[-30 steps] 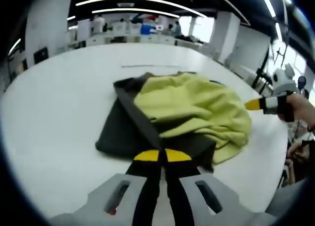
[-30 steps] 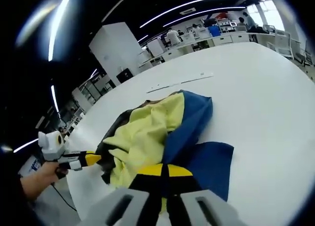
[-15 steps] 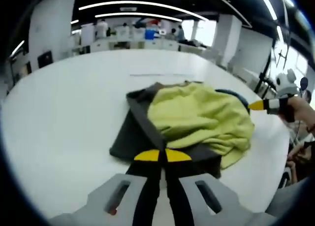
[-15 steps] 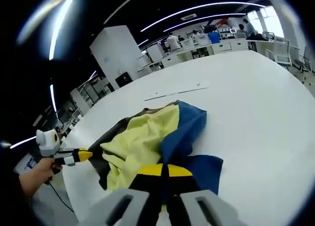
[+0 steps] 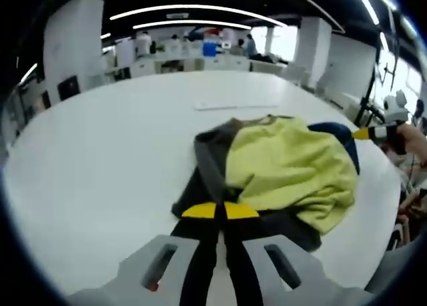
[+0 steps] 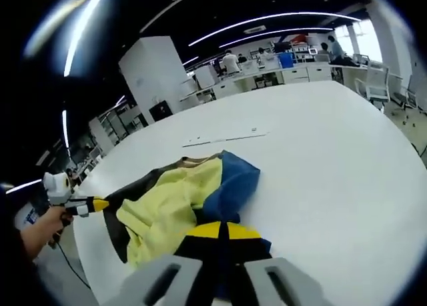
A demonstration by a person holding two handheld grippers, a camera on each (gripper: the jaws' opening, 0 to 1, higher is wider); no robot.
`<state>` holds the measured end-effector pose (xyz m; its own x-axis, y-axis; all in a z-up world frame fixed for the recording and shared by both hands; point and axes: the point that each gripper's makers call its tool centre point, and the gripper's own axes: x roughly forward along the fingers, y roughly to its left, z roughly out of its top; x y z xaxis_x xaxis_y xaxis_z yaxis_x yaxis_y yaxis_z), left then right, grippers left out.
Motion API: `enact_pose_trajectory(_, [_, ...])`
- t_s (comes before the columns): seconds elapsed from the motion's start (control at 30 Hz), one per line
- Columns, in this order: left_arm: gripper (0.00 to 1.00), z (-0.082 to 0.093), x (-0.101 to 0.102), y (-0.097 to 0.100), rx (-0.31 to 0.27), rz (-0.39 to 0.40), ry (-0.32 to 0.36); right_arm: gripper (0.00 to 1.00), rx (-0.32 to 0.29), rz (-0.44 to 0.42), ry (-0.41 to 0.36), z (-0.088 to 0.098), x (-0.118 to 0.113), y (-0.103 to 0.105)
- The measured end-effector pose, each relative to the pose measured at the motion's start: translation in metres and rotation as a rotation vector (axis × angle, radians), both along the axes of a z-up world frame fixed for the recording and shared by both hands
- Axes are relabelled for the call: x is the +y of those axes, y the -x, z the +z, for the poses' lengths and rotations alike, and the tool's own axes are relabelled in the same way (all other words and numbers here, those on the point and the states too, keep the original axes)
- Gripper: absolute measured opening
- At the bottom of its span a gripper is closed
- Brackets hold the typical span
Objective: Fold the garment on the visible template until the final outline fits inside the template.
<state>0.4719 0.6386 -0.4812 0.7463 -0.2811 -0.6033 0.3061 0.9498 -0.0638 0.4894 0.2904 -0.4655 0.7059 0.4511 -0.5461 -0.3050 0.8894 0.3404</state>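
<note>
At twelve o'clock from each claw, left point(image 5: 220, 211) and right point(image 6: 223, 231), both clamped on it, lies the garment point(image 5: 287, 169) on the desk point(image 5: 100, 153).

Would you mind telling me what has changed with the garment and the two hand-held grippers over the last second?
Both hand-held grippers have drawn back together, dragging the garment with them. The blue panel, spread wide a second ago, has bunched up, and the whole bundle is more compact. The left hand-held gripper stays shut on the dark edge, the right hand-held gripper on the blue edge. The white table and the pale strip beyond the garment look unchanged.
</note>
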Motion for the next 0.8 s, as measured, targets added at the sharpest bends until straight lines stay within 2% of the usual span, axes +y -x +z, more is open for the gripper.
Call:
enact_pose_trajectory(0.07, [0.0, -0.004, 0.004, 0.0, 0.014, -0.001, -0.027, 0.0, 0.001, -0.012, 0.013, 0.0, -0.008, -0.003])
enact_pose_trajectory(0.27, [0.0, -0.009, 0.008, -0.004, 0.028, -0.012, -0.047, 0.0, 0.014, -0.043, 0.042, -0.003, -0.028, -0.011])
enact_pose_trajectory(0.5, [0.0, -0.004, 0.016, -0.014, 0.012, -0.014, -0.047, 0.0, 0.025, -0.083, 0.072, -0.009, -0.052, -0.026])
enact_pose_trajectory(0.8, [0.0, -0.005, 0.034, -0.028, 0.027, 0.006, -0.053, 0.0, 0.04, -0.107, 0.113, -0.014, -0.074, -0.049])
